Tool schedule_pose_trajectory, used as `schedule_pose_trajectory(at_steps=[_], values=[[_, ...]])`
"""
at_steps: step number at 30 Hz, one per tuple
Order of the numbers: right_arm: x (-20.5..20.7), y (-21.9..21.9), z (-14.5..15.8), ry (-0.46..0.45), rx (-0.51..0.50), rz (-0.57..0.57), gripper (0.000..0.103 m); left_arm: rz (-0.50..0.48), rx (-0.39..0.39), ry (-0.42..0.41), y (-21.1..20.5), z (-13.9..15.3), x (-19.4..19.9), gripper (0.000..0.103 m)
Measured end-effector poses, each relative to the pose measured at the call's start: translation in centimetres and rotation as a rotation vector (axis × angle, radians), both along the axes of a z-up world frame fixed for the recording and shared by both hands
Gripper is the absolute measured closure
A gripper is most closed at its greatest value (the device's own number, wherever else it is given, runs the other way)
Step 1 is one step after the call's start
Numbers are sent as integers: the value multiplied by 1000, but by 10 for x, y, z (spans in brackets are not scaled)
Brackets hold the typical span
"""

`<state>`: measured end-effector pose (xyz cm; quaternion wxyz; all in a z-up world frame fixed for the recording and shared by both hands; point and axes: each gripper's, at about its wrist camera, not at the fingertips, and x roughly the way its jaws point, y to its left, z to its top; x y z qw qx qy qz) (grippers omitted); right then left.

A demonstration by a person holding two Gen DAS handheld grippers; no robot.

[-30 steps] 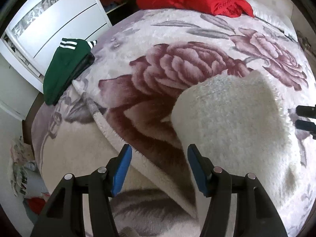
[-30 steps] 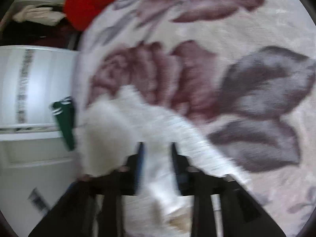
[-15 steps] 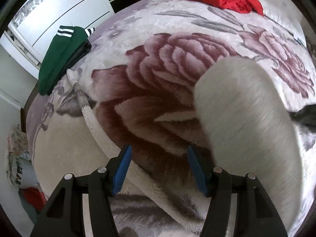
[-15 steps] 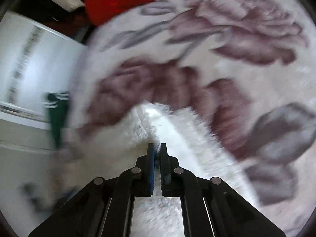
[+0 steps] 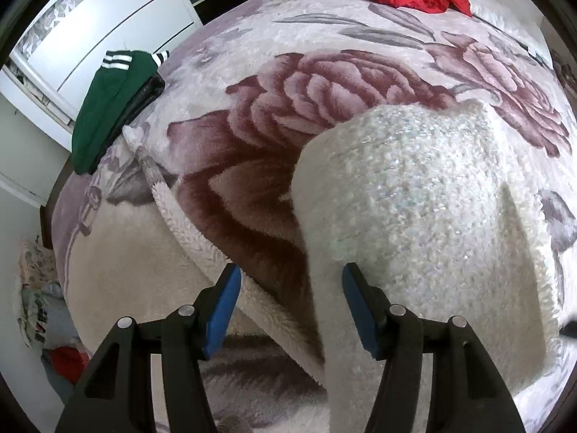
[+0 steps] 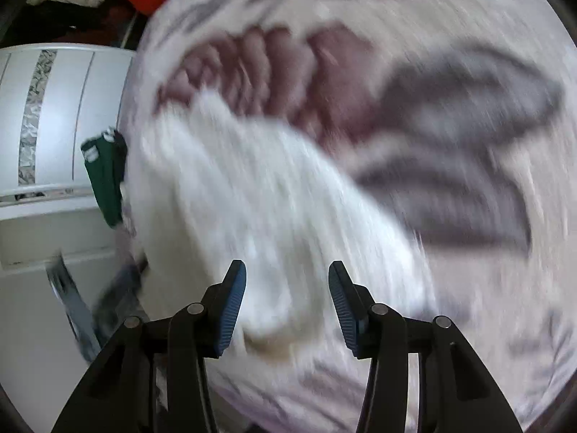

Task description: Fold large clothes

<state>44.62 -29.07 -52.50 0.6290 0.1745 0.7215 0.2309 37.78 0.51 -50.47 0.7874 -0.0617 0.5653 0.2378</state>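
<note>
Now | left gripper [image 5: 288, 306] spread wide, holding nothing, over the blanket [image 5: 324, 83] | right gripper [image 6: 286, 303] also wide, empty, view blurred | white fleece [image 5: 414, 216] lies folded on the blanket, just ahead of both | green top [image 5: 108, 104] at bed edge

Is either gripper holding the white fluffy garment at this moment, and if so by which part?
Nothing is held. The left gripper and right gripper are both open, jaws empty, above the white fluffy garment lying on the bed.

Floral bed [image 5: 360, 36]; white fleece [image 5: 414, 198], green garment [image 5: 108, 97]
</note>
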Motion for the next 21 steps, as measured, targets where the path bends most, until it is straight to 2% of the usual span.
schedule_pose_trajectory(at_steps=[4,7,8,9,10,11,14,15,16,17,18,19,21], values=[[-55,-15,-17,90,87,-44,47,-15,20,-1,-7,4,-4,47],[-72,-6,-46,170,200,-105,47,-23,33,1,-11,4,-4,47],[-74,-3,-54,192,231,-135,55,-28,40,7,-12,2,-4,47],[-75,-1,-53,166,246,-175,69,-34,42,12,-14,1,-4,47],[-75,1,-52,138,234,-196,89,-41,39,13,-15,-1,-3,47],[-75,2,-41,95,197,-235,90,-50,39,12,-17,-2,-2,47],[-75,-6,-1,-59,137,-325,91,-96,34,-11,-25,-6,4,46],[-75,-16,1,-87,112,-340,91,-104,48,-4,-29,-9,7,47],[-75,-23,-11,-60,95,-350,91,-107,67,8,-32,-12,9,47],[-76,-28,-40,35,96,-367,90,-111,89,26,-33,-15,10,47],[-80,-24,-54,96,105,-344,90,-112,91,28,-32,-15,10,47],[-80,-21,-66,131,116,-320,86,-104,72,13,-27,-12,7,47],[-76,-18,-66,152,115,-288,71,-66,9,-17,-16,-4,-1,47]])
